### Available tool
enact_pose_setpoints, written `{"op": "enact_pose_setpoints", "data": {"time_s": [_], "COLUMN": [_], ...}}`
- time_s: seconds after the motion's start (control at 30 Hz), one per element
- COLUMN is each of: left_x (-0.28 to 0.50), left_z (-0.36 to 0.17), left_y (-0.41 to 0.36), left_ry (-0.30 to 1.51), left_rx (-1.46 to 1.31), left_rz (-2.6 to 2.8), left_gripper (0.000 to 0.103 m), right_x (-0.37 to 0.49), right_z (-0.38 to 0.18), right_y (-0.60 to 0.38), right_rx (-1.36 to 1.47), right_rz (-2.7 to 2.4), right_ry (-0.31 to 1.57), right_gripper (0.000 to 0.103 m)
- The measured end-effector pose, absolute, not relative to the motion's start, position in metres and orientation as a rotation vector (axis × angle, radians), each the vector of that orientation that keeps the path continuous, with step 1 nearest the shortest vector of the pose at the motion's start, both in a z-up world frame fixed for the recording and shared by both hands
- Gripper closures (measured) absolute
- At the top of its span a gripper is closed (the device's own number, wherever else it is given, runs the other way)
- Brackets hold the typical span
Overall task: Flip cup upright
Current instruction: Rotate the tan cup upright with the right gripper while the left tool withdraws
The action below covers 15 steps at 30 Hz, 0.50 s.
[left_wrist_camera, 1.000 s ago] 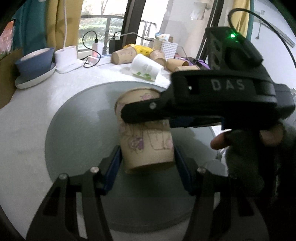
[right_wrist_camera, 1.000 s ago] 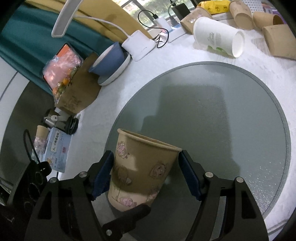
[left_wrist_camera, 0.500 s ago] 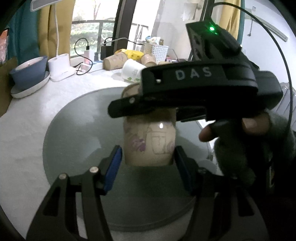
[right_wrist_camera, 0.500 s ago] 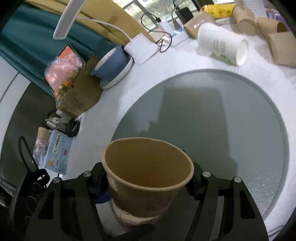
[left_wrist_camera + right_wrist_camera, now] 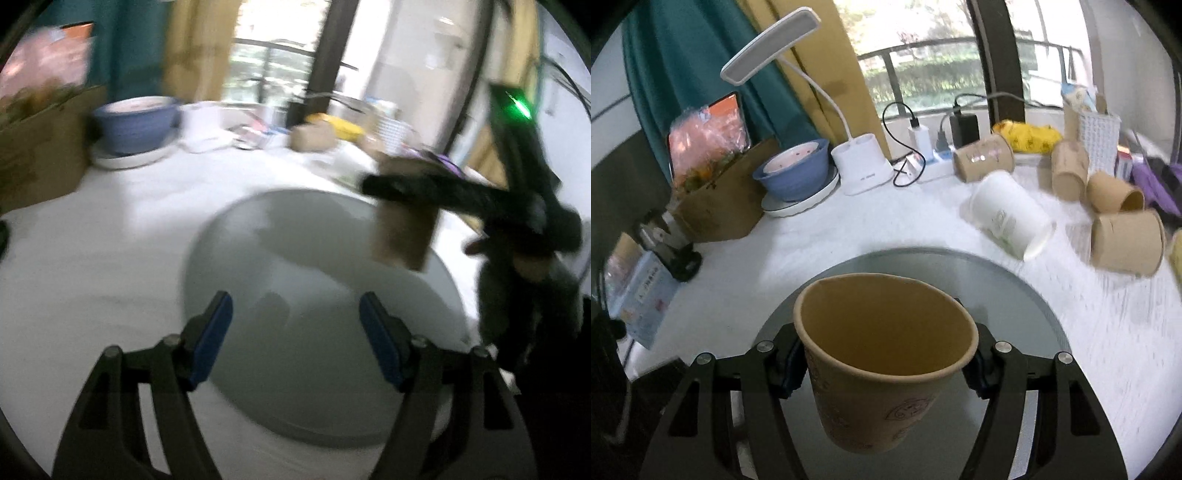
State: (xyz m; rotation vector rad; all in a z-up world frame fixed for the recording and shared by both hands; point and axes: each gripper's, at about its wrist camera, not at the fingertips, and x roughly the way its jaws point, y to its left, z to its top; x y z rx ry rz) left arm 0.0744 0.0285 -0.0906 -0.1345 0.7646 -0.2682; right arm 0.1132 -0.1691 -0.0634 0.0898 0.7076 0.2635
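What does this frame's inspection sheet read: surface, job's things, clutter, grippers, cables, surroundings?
Surface: white tabletop with a round grey glass disc.
Job's things: brown paper cup mouth-up, off the disc.
Clutter: tipped paper cups, white cup on its side, blue bowl, desk lamp, cardboard box.
Grippers: right gripper shut on the cup; left gripper open, holding nothing.
Cables: black leads to the power strip.
Surroundings: teal and yellow curtains, window.

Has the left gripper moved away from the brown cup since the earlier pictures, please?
Yes. The left gripper has backed off leftward over the grey round mat, jaws open and empty; the brown cup now sits up-right of it, held by the right gripper.
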Motion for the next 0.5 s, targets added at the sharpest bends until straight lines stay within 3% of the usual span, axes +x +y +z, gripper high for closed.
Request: {"op": "enact_pose_setpoints", "data": {"time_s": [0.5], "left_x": [0.132], "left_z": [-0.097], "left_y": [0.096], "left_ry": [0.745], "left_rx": [-0.324], "left_rz": [-0.111], "left_gripper": [0.031], "right_x": [0.157], "right_z": [-0.085], "right_y": [-0.126], "right_rx": [-0.17], "right_rz": [0.255], "right_ry": [0.617], "right_gripper": [0.032]}}
